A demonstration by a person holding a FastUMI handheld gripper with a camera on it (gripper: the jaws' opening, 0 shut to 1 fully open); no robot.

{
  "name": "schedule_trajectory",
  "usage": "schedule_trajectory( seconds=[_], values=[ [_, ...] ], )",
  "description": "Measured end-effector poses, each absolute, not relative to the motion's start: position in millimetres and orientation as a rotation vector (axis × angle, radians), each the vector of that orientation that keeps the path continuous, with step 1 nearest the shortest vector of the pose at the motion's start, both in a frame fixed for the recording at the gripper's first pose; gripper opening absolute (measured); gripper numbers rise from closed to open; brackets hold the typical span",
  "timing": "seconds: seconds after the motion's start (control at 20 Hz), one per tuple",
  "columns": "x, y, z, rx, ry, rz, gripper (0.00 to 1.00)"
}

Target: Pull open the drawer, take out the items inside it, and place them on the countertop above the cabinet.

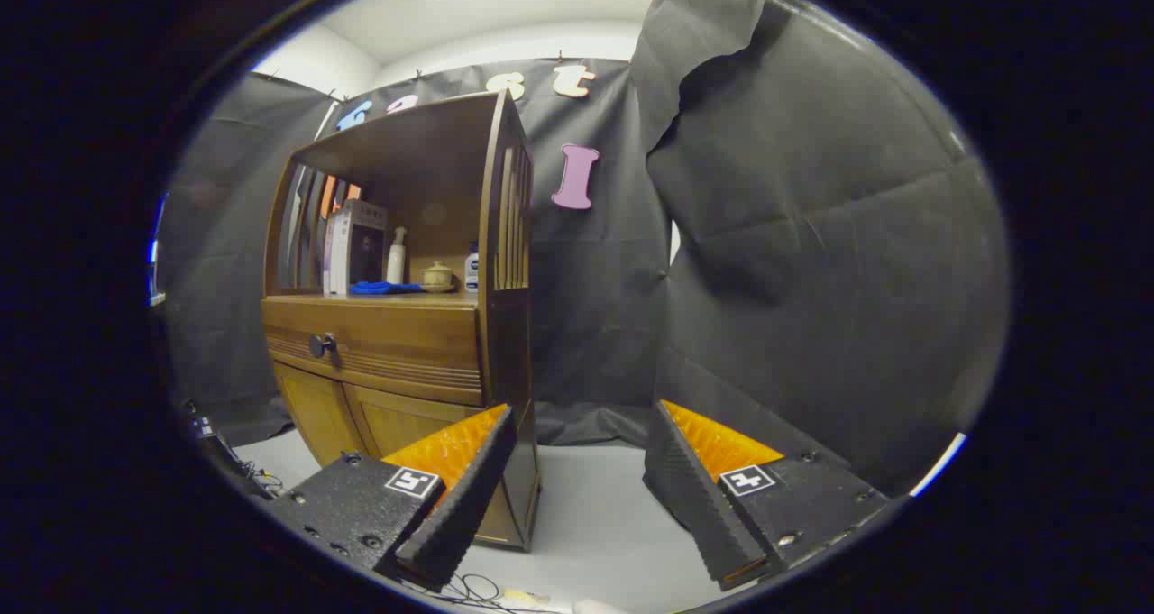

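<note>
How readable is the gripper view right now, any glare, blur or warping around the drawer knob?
Gripper view: sharp, no motion blur; the fisheye bows the cabinet edges; even ceiling light, no glare on the closed drawer; its dark knob reads clearly though small; the shelf recess sits in mild shadow; the gripper has its fingers open, nothing between them.

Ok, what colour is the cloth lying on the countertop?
Blue; the cloth lies beside the white bottle, clearest in the gripper view.

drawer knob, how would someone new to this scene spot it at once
Find the wooden cabinet beyond the open hand-held gripper. Under its countertop runs the closed drawer. The drawer knob is the one small dark round piece on that front.
</note>
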State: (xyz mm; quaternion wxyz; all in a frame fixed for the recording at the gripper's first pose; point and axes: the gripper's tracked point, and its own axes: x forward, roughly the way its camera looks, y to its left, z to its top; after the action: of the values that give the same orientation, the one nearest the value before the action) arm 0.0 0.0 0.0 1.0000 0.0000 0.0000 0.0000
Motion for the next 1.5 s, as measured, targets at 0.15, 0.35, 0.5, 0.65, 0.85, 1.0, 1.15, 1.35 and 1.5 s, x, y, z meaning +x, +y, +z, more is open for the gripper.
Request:
schedule_trajectory(
  seconds=[0.15,0.35,0.5,0.65,0.85,1.0,1.15,1.35,1.5],
  values=[
    [11,-2,-4,-0.001,0.031,0.001,0.98],
    [95,-15,10,0.030,0.047,-0.064,0.98],
    [122,14,59,0.060,0.011,-0.058,0.98],
    [106,76,115,0.054,-0.063,-0.003,0.98],
    [62,171,141,0.035,-0.072,0.048,0.98],
    [19,233,152,0.012,-0.101,0.056,0.98],
    [-8,281,150,0.047,-0.079,0.075,0.99],
    [-22,288,155,0.037,-0.076,0.074,0.99],
    [-24,296,155,0.033,-0.065,0.095,0.99]
  ],
)
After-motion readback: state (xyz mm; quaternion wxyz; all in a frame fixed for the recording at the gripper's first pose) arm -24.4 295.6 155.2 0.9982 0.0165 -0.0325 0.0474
